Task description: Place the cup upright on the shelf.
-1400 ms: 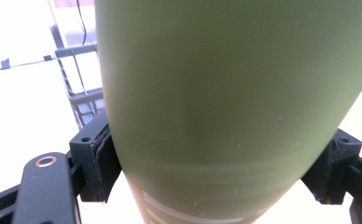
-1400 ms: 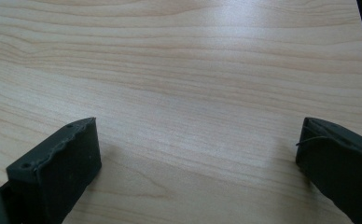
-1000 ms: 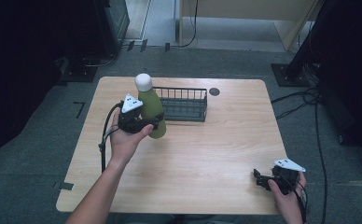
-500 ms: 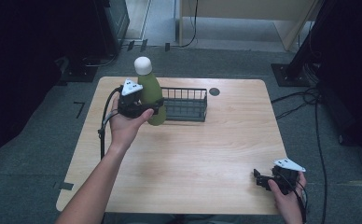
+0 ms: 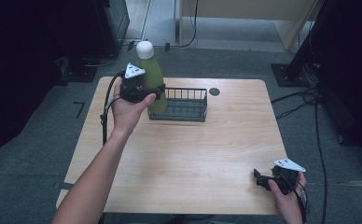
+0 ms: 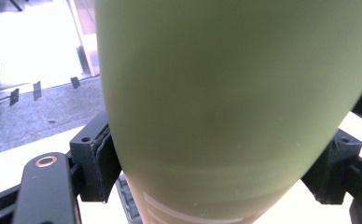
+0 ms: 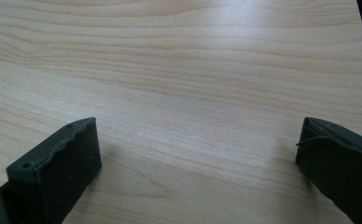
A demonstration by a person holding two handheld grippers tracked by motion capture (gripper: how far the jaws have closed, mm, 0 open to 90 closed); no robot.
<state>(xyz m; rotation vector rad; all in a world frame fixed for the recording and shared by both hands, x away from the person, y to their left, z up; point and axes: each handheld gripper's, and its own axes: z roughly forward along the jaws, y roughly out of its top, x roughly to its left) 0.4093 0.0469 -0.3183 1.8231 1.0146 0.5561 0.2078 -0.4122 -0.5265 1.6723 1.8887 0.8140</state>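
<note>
Left pads (image 6: 102,163) are clamped on the belly of the green bottle (image 5: 152,79), one on each flank, no gap at all in the left gripper view, so the left gripper (image 5: 146,93) has a solid hold on it. The grip sits about mid-body, with the white cap (image 5: 145,49) well above the jaws and the base hanging below them.

The bit that matters: the bottle's long axis is close to upright, tipped a little, and its bottom end hangs at the left end of the black wire basket (image 5: 179,105). From the high view I can't tell if the base has cleared the rim or is just in front of it. My guess is the bottle goes into that basket, so I'd need it over the opening before lowering, and maybe laid along the basket's length if it won't stand.

Right gripper (image 5: 263,181) is way off at the near right corner of the table (image 5: 207,154), jaws spread wide over bare wood with nothing between them. The left hand is obviously the one for this; the right is too far from the basket to help.
</note>
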